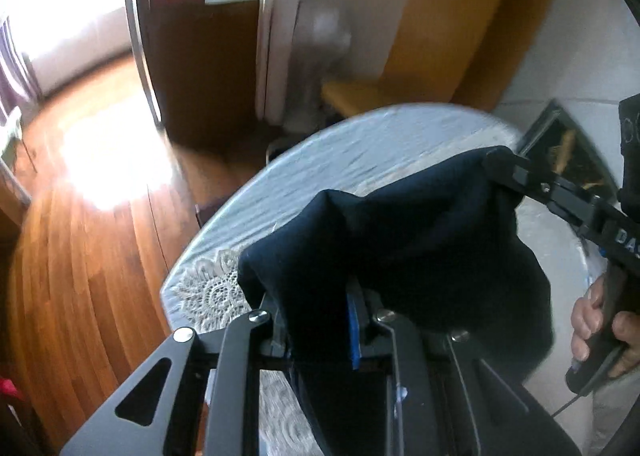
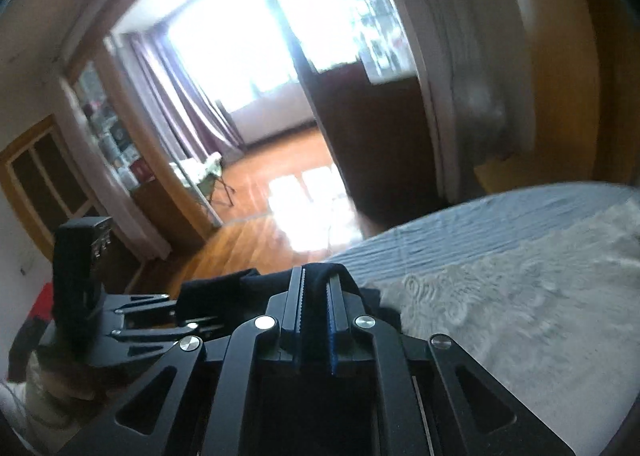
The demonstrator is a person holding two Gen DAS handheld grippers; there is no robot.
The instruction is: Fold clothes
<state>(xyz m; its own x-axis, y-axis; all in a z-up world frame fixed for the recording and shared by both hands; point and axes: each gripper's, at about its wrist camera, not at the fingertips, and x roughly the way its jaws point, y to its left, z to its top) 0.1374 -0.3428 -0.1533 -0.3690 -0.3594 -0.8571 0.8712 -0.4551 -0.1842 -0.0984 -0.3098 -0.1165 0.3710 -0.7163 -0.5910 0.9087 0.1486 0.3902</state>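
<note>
Dark navy cloth garment hung lifted over the round lace-covered desk, near its edge. Left gripper fingers pinched one bunch of it; right gripper fingers clamped another fold.

The far half of the table lies bare under its lace cloth, open for a pass. The dark garment hangs stretched between both grippers, blocking the space between them. Past the table's rim, the wooden floor is open up to the door.
</note>
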